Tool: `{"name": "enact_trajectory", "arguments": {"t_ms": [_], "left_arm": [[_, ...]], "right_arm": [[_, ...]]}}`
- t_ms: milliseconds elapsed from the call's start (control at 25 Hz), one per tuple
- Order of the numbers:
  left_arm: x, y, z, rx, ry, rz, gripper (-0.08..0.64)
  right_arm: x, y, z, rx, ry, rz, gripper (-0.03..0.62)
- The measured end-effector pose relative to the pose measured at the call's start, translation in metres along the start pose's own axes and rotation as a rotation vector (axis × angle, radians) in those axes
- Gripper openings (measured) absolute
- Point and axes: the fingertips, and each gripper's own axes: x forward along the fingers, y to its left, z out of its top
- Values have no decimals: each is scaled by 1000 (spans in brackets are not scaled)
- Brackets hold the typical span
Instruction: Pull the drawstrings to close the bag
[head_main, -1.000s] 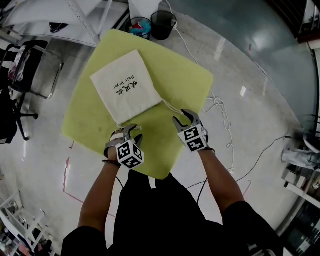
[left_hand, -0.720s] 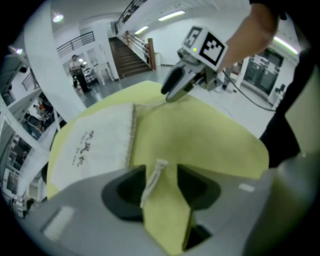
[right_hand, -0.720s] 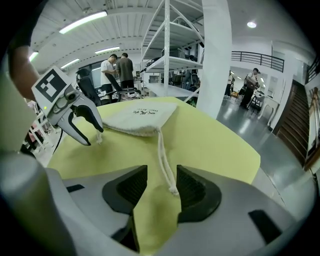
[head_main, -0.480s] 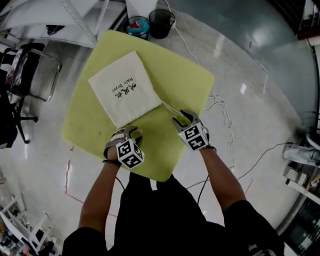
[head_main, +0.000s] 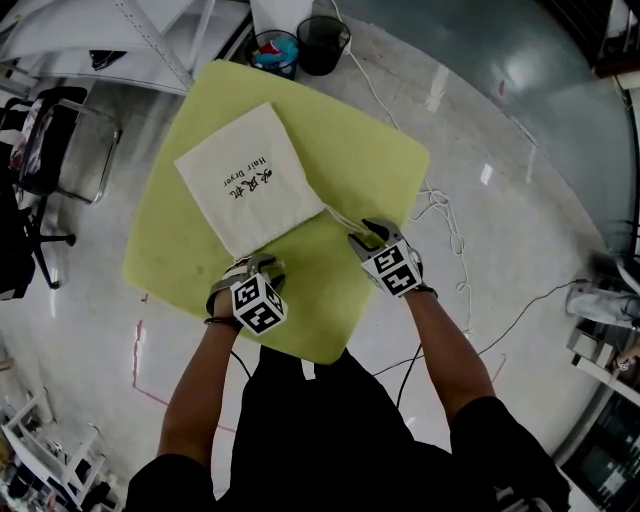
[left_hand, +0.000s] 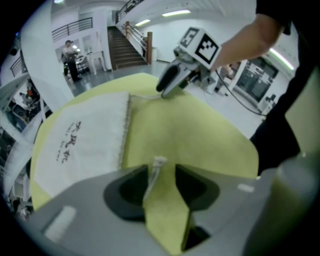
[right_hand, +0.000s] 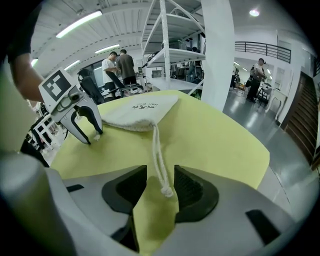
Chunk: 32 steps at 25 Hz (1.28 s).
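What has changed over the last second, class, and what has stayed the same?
The left gripper has just been closing its jaws round a drawstring end, not yet pinching it. The right gripper has just been opening its jaws, the other drawstring's knot loose between them. Nothing was gripped. The bag remains flat on the yellow-green surface, both grippers in place.

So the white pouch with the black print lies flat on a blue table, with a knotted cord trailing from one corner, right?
Not quite: the table is yellow-green, not blue, as the head view shows. The rest holds: the white pouch with the black print lies flat on it, with a knotted cord trailing from one corner.
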Motion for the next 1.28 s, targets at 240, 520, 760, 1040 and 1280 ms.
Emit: {"name": "enact_trajectory", "arguments": {"t_ms": [240,520,760,1040,1280], "left_arm": [[1,-1,-1,-9,7,-14,175],[0,1,1,-7,6,-23,163],[-2,3,3,-38,-21,2,99],[-1,-1,3,-47,-49,37,20],[-9,8,9,-84,-92,89,14]], "right_arm": [[2,1,-7,-18,37,19,161],[4,0,-7,-21,22,32,147],[1,2,-3,-37,25,6,20],[-2,4,-8,-42,48,15,15],[-13,7,-3,-22,-1,-15,14]]}}
